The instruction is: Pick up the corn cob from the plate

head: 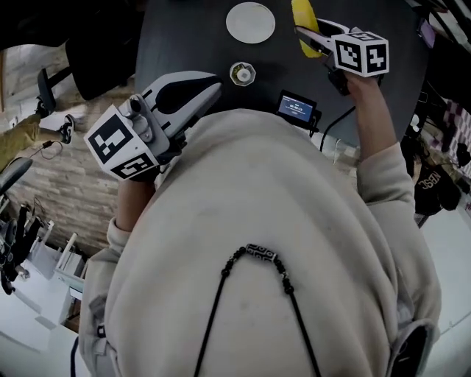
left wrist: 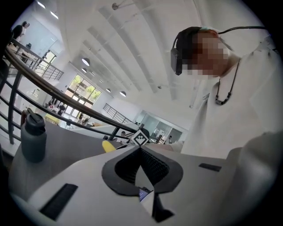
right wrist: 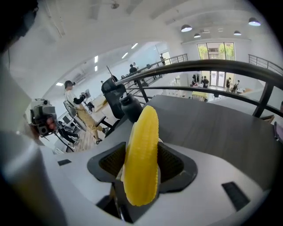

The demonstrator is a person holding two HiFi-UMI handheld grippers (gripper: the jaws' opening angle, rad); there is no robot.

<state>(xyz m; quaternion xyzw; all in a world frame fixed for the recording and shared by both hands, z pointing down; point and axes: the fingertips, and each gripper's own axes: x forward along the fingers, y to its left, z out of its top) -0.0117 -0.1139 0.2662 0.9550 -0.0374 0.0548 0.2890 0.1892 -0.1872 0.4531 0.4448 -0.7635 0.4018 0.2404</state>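
Observation:
My right gripper (head: pixel 305 33) is shut on the yellow corn cob (head: pixel 303 22) and holds it in the air over the far side of the dark table (head: pixel 184 37). In the right gripper view the corn cob (right wrist: pixel 142 163) stands nearly upright between the black pads of that gripper (right wrist: pixel 141 170). The white plate (head: pixel 250 22) lies just left of the cob, with nothing on it. My left gripper (head: pixel 212 88) is raised near my chest, jaws together and nothing in them. The left gripper view shows its jaws (left wrist: pixel 140 151) met at the tips, with the corn cob (left wrist: pixel 108 145) small beyond them.
A small round cup (head: pixel 242 74) stands on the table below the plate. A small device with a lit screen (head: pixel 297 107) and its cable lie at the near edge. A dark bottle (left wrist: pixel 33 137) stands on the table. Railings and people show far off.

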